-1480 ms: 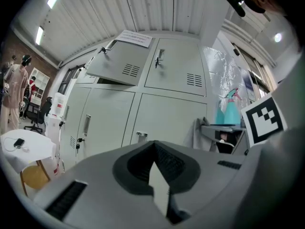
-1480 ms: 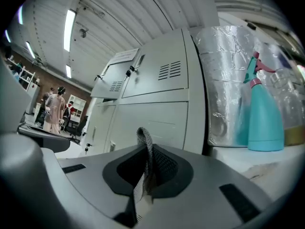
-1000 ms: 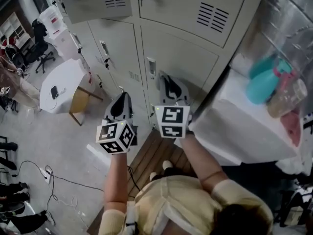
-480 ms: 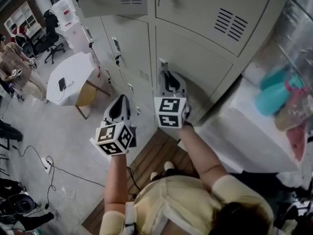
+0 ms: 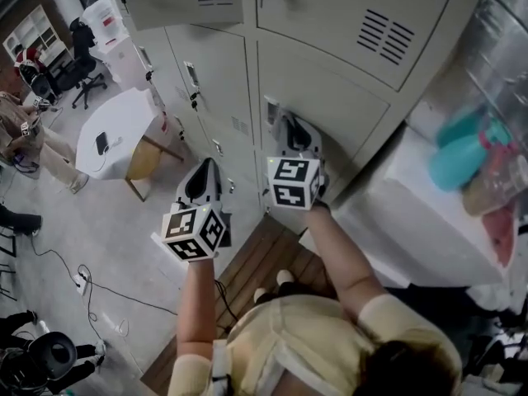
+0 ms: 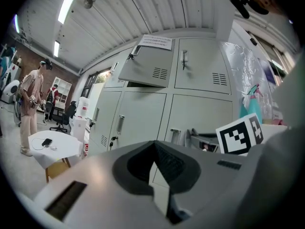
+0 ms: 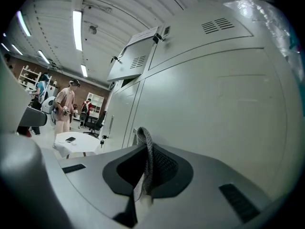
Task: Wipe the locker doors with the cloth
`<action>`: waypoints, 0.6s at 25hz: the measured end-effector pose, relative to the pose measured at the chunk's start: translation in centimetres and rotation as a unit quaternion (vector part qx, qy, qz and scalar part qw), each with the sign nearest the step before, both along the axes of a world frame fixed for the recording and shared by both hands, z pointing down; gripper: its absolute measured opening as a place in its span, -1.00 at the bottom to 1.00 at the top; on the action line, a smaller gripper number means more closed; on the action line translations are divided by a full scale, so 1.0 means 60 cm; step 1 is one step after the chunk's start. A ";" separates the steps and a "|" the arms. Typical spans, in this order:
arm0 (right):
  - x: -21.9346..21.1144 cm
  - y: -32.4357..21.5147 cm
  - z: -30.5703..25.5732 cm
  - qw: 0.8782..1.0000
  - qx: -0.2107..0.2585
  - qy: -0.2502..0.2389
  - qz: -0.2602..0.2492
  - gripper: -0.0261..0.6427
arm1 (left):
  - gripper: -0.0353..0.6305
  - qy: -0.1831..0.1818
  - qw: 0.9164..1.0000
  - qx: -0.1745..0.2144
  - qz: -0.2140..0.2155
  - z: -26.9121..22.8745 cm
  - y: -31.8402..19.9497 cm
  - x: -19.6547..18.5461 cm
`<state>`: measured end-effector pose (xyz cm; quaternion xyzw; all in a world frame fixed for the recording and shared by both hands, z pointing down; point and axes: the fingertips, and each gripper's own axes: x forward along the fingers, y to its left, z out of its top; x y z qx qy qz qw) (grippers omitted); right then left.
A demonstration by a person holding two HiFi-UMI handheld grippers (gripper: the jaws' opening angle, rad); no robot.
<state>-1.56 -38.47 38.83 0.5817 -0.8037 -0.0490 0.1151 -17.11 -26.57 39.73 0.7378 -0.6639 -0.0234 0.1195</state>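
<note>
Pale grey locker doors (image 5: pixel 330 89) fill the top of the head view. My right gripper (image 5: pixel 286 126) points at the lower middle door, just right of its handle plate (image 5: pixel 271 110). It is shut on a grey cloth (image 7: pixel 144 156), a strip of which sticks up between the jaws in the right gripper view, close to the door (image 7: pixel 209 113). My left gripper (image 5: pixel 206 172) hangs lower and to the left, away from the doors, shut with nothing in it (image 6: pixel 155 151). One upper locker door (image 6: pixel 145 66) stands swung open.
A white counter (image 5: pixel 396 213) at the right carries a teal spray bottle (image 5: pixel 462 151). A round white table (image 5: pixel 115 134), an office chair (image 5: pixel 82 81) and people (image 5: pixel 33 139) are at the left. Cables (image 5: pixel 82 283) lie on the floor; wooden boards (image 5: pixel 264 258) are underfoot.
The head view has swung a little. The right gripper stays by the door's handle plate with the cloth, shifting only slightly. The left gripper has hardly moved.
</note>
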 end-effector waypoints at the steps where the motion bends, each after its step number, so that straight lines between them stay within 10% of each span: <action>1: 0.007 0.002 0.000 1.000 0.000 0.001 0.004 -0.87 | -0.89 0.000 1.000 0.000 0.003 0.000 -0.001 0.004; 15: 0.105 0.047 -0.001 0.998 0.010 0.012 0.062 -0.86 | -0.89 0.001 0.998 0.002 0.066 0.000 -0.013 0.088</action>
